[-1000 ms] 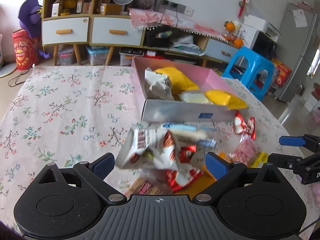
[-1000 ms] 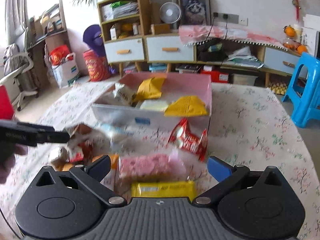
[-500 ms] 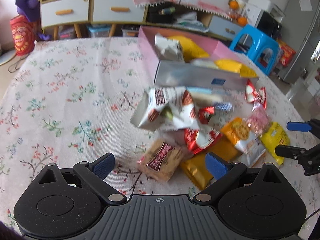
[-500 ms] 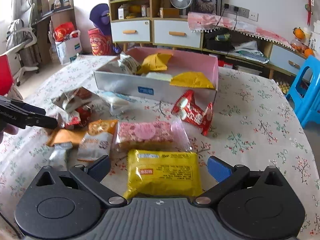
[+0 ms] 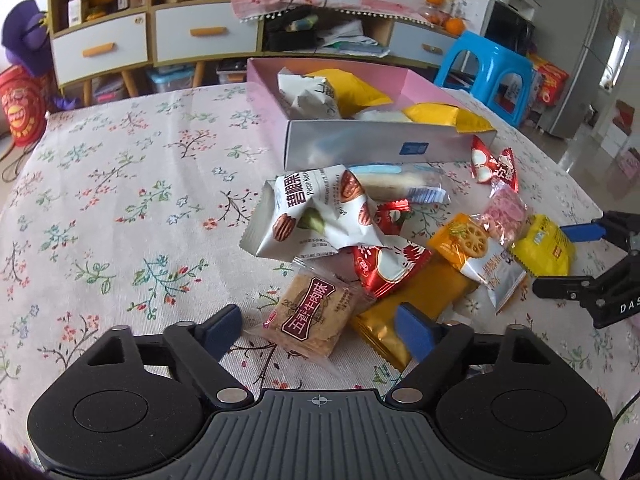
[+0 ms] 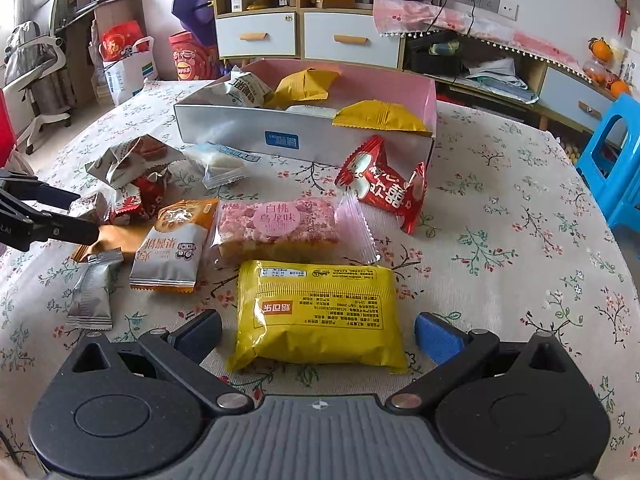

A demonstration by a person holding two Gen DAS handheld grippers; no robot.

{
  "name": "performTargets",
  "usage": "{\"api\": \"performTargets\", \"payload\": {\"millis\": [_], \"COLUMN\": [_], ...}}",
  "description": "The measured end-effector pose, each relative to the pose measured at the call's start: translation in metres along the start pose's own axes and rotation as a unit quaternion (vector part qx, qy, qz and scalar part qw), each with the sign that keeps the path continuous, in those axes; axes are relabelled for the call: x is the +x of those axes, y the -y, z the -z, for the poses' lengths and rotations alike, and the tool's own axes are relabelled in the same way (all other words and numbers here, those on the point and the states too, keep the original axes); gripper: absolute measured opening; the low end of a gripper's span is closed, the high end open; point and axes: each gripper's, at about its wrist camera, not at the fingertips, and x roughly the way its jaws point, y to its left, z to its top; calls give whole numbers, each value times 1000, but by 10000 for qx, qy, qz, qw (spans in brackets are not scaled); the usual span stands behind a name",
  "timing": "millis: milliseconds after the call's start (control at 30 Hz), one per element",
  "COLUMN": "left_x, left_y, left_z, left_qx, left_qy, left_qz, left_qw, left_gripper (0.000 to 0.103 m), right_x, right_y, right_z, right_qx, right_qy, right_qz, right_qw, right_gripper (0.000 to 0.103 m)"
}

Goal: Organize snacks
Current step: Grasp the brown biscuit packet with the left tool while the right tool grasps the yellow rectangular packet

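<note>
A pink-lined box (image 5: 372,146) (image 6: 280,136) holds several snack packs. Loose snacks lie in front of it on the floral tablecloth. My left gripper (image 5: 318,328) is open, low over a brown biscuit pack (image 5: 312,314), with a white nut bag (image 5: 316,212) just beyond. My right gripper (image 6: 318,336) is open around the near end of a yellow pack (image 6: 318,316). A pink bar (image 6: 280,224) and a red candy pack (image 6: 384,188) lie farther on. Each gripper shows in the other's view, the right one (image 5: 576,260) and the left one (image 6: 52,212).
An orange-and-white pack (image 6: 176,244) and a small silver pack (image 6: 94,292) lie left of the yellow pack. An orange flat pack (image 5: 416,300) lies under the pile. A blue stool (image 5: 484,64) and cabinets (image 5: 160,36) stand beyond the table.
Both grippers have pulled back and dropped lower toward the table. The white nut bag, seen blurred and raised a second ago, now rests on the pile.
</note>
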Motion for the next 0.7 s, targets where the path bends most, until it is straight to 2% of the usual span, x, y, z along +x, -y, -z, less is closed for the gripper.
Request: {"api": "performTargets", "payload": {"millis": [167,300,400,433,533,667,700], "left_x": [-1,-2,-2,-2,-3,-3,-3], "left_y": [-5,-5,-2,-2,-5,-7,-7], "left_z": [-2,-3,-2,-3,-3,-4,-4], "left_qx": [-86,-79,23,17,-104,-187,-201], "left_qy": [27,33,41,38,34,31,26], "left_qz": [-56,-105,-182,-196,-226,-289,-299], "left_qw": [9999,9999,9998,9998,9997,9994,9993], "left_gripper": [58,54,42,32,32,32,32], "right_x": [0,1,1,1,0,-2,-3], "right_y": [0,0,-1,-2,-2,-2,-2], "right_z": [0,0,-1,-1,-1,-3,-5], "right_qx": [12,26,28,21,-7,-21,-10], "right_qy": [6,22,31,37,61,138,131], "right_qz": [-2,2,13,20,13,-38,-69], "right_qw": [10000,10000,10000,10000,10000,9999,9999], "right_gripper": [94,94,94,94,89,69,68]}}
